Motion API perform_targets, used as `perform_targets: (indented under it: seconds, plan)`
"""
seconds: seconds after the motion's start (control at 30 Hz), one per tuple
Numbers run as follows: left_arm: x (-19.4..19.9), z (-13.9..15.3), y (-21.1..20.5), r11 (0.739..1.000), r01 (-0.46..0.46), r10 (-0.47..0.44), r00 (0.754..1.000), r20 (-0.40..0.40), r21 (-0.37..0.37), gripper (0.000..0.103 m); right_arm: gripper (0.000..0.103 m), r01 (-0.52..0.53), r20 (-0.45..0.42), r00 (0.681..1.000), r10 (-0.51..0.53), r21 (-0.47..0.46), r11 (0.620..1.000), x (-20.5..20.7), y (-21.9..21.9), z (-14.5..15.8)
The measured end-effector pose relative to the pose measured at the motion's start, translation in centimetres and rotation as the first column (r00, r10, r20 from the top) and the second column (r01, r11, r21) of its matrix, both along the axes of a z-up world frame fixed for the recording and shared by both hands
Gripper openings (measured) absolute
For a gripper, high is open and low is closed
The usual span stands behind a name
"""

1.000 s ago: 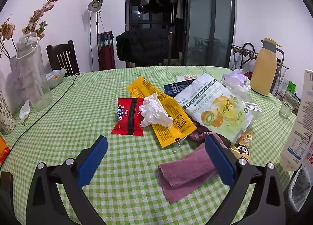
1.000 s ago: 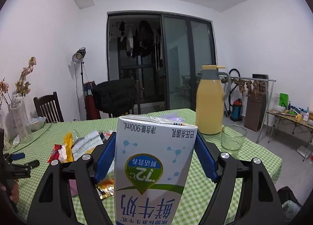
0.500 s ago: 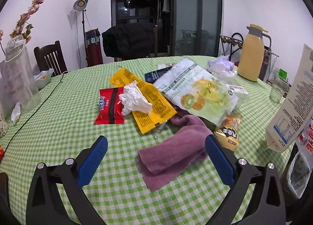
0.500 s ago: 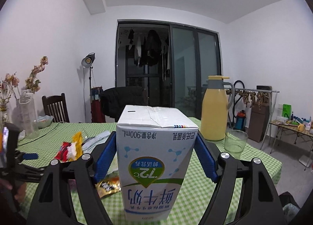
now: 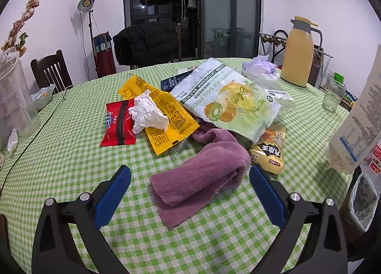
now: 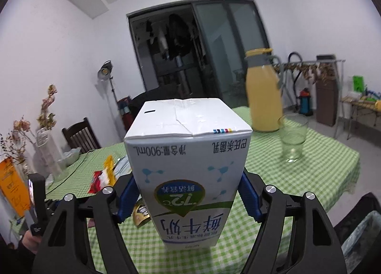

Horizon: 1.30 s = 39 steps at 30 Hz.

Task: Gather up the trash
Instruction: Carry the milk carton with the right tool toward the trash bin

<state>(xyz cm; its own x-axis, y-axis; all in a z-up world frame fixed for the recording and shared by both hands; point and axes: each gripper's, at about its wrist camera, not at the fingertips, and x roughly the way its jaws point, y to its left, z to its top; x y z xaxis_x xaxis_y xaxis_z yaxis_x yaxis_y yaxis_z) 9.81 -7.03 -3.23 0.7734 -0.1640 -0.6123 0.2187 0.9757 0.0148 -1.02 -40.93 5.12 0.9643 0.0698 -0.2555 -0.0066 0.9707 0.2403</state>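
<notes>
My right gripper (image 6: 188, 199) is shut on a white milk carton (image 6: 188, 166), held upside down above the table's right edge; the carton also shows in the left wrist view (image 5: 359, 119). My left gripper (image 5: 190, 189) is open and empty, low over the table just in front of a folded purple cloth (image 5: 202, 176). Behind the cloth lie a red wrapper (image 5: 117, 122), a crumpled white tissue (image 5: 147, 113), a yellow packet (image 5: 166, 116), a white dog food bag (image 5: 228, 101) and a gold snack packet (image 5: 270, 149).
A bin lined with a clear bag (image 5: 363, 200) stands on the floor by the table's right edge, also in the right wrist view (image 6: 364, 240). A yellow thermos jug (image 5: 298, 52), a glass (image 5: 332, 95), a clear pitcher (image 5: 14, 100) and a black cable (image 5: 31, 135) sit on the green checked tablecloth (image 5: 71, 154).
My left gripper has moved forward and right toward the purple cloth. My right gripper has lifted and tilted with the carton, which now sits farther right and lower in the left view.
</notes>
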Motion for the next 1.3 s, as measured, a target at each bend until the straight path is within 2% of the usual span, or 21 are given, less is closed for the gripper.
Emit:
perform_targets:
  seconds: [0.13,0.23,0.3,0.4,0.5,0.63,0.7,0.77,0.83,0.87,0.93,1.0,1.07,1.1,1.13,1.17,1.23,1.27,1.3]
  plan:
    - [0.5,-0.3,-0.3,1.0,0.018,-0.019,0.999,-0.031,-0.015,0.097,0.07,0.054,0.062,0.997,-0.054,0.0,0.999,-1.3,-1.3,1.3]
    - [1.0,-0.4,-1.4,0.997,0.077,-0.078,0.996,-0.048,-0.019,0.097,0.07,0.1,0.081,0.992,-0.099,-0.006,0.995,-2.2,-2.7,1.8]
    - [1.6,-0.6,-2.1,0.996,0.086,-0.087,0.995,-0.056,-0.013,0.097,0.07,0.132,0.086,0.988,-0.131,-0.008,0.991,-2.8,-3.8,2.0]
    - [2.7,-1.0,-3.0,0.997,0.075,-0.074,0.995,-0.061,0.019,0.095,0.07,0.18,0.086,0.98,-0.18,-0.001,0.984,-4.0,-5.6,1.8]
    - [3.8,-0.8,-3.8,0.995,0.096,-0.094,0.992,-0.08,0.012,0.09,0.071,0.22,0.077,0.973,-0.219,-0.006,0.976,-5.1,-6.8,1.2]
    - [5.7,1.0,-5.2,0.994,0.111,-0.112,0.991,-0.071,-0.025,0.09,0.071,0.278,0.05,0.959,-0.278,0.008,0.961,-6.3,-8.9,0.0]
    - [6.3,1.6,-6.8,0.992,0.128,-0.128,0.988,-0.08,-0.007,0.091,0.071,0.305,0.045,0.951,-0.305,0.011,0.952,-7.0,-9.6,-0.5]
    - [6.3,1.4,-8.8,0.989,0.141,-0.136,0.986,-0.097,0.049,0.091,0.071,0.342,0.041,0.939,-0.342,0.005,0.94,-7.9,-10.3,-1.1]
    - [5.6,0.7,-10.6,0.982,0.149,-0.142,0.987,-0.07,0.118,0.091,0.071,0.364,0.034,0.931,-0.364,0.002,0.931,-8.6,-10.8,-1.6]
    - [5.2,0.1,-12.4,0.964,0.179,-0.172,0.984,-0.055,0.199,0.091,0.071,0.375,0.027,0.927,-0.375,0.005,0.927,-8.9,-11.2,-1.9]
    - [4.8,-0.7,-14.6,0.928,0.173,-0.18,0.984,-0.011,0.33,0.091,0.071,0.397,0.011,0.918,-0.397,0.009,0.918,-9.6,-11.9,-2.5]
    - [5.4,-1.8,-17.2,0.861,0.084,-0.142,0.987,0.078,0.501,0.091,0.071,0.419,0.001,0.908,-0.419,0.008,0.908,-10.2,-12.4,-3.2]
    - [6.9,-2.6,-18.7,0.823,0.034,-0.112,0.988,0.103,0.568,0.091,0.071,0.443,-0.014,0.897,-0.443,0.009,0.897,-10.8,-12.9,-3.8]
    - [7.7,-3.0,-19.2,0.815,0.029,-0.1,0.991,0.091,0.579,0.09,0.071,0.452,-0.022,0.892,-0.452,0.01,0.892,-11.1,-13.1,-4.1]
    - [8.5,-3.4,-19.6,0.808,0.021,-0.083,0.993,0.079,0.589,0.074,0.071,0.46,-0.028,0.888,-0.459,0.009,0.888,-11.4,-13.4,-4.4]
    - [9.1,-3.7,-19.9,0.805,0.023,-0.078,0.995,0.069,0.592,0.052,0.071,0.472,-0.038,0.881,-0.472,0.004,0.882,-11.7,-13.7,-4.8]
    - [9.5,-3.8,-20.3,0.794,0.036,-0.093,0.994,0.063,0.607,0.038,0.071,0.501,-0.055,0.863,-0.502,-0.026,0.865,-12.5,-14.2,-5.7]
    - [9.3,-3.6,-20.3,0.789,0.024,-0.1,0.991,0.09,0.614,0.028,0.071,0.512,-0.063,0.856,-0.513,-0.035,0.858,-12.6,-14.6,-6.0]
    - [9.1,-3.2,-20.2,0.789,0.011,-0.102,0.988,0.114,0.614,0.024,0.071,0.525,-0.076,0.847,-0.526,-0.039,0.85,-12.8,-15.1,-6.5]
